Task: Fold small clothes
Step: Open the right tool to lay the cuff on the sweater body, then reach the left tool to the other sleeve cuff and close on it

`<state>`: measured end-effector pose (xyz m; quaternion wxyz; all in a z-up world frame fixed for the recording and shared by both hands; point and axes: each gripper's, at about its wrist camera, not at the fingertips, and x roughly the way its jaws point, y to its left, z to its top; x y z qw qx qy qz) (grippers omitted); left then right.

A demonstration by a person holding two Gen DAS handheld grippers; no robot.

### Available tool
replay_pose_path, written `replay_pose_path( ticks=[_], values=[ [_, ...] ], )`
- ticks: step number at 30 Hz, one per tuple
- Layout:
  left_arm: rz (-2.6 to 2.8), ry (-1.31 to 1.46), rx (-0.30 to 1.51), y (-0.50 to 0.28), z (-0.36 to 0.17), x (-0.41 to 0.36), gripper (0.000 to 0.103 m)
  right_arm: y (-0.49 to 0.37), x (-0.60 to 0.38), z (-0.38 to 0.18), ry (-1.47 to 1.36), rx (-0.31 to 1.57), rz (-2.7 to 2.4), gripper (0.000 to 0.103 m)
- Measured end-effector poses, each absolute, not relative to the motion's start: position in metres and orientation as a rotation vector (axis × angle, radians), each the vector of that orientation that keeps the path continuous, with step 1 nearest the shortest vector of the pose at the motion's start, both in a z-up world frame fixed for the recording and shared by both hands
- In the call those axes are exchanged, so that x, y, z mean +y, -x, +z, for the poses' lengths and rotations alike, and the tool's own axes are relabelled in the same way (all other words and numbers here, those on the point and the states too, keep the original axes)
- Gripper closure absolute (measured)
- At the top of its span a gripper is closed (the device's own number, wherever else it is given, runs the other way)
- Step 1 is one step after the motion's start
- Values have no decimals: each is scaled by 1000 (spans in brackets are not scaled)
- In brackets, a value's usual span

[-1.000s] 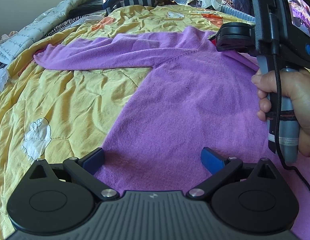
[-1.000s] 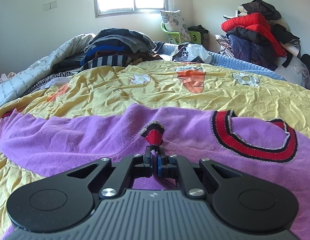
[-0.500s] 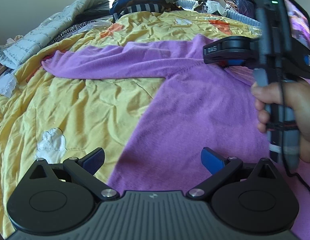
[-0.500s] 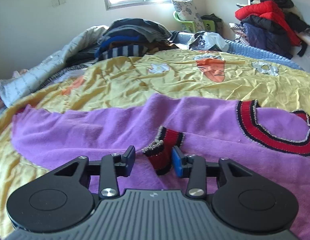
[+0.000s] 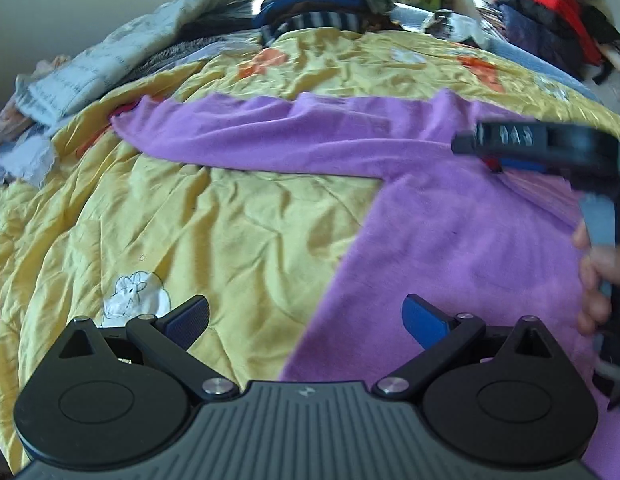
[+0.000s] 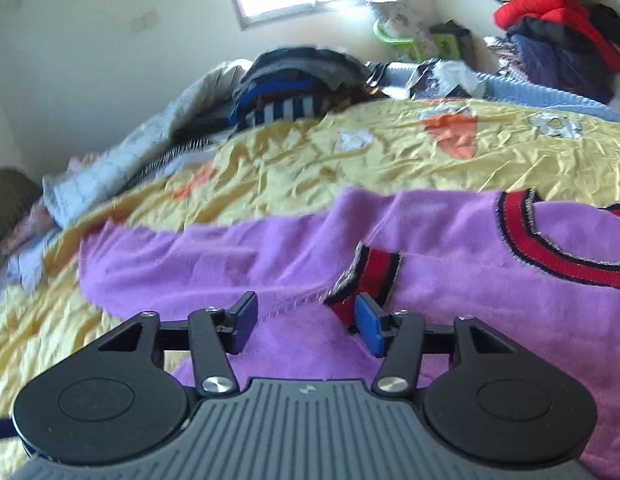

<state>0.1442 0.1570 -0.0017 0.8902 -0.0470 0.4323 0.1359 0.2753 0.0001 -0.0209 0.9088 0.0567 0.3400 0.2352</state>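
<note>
Change since a second ago: the right tongs (image 6: 306, 320), then pinched on the red cuff (image 6: 365, 280), have just been opening; the cuff now lies loose on the cloth, its lower end against the right-hand pad, nothing pressed. Item: purple sweater (image 5: 449, 240), spread flat on the yellow quilt (image 5: 210, 240) of the bed, red collar (image 6: 549, 248) toward the far right. One sleeve already folded in, its cuff resting on the body. The other sleeve (image 5: 270, 140) lies stretched out, long axis running leftward away from the body across the quilt. Left tongs (image 5: 306, 316): open wide, empty, hovering over the sweater's left edge, nearer that sleeve than the right tongs. Judged next: left tongs take the sleeve's far end. Surround: clothes pile (image 6: 294, 80) beyond the quilt.
</note>
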Motion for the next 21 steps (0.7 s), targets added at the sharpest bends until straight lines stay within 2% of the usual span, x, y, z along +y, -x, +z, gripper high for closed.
replay_pose_path(
  ticks=[2, 7, 21],
  values=[
    [282, 116, 896, -145, -1, 163, 0, -280, 2, -26, -104, 746, 484, 45],
    [311, 73, 883, -147, 1, 176, 0, -261, -20, -11, -190, 689, 491, 45],
    [446, 86, 872, -179, -5, 257, 0, -179, -64, -14, -99, 665, 446, 42]
  ],
)
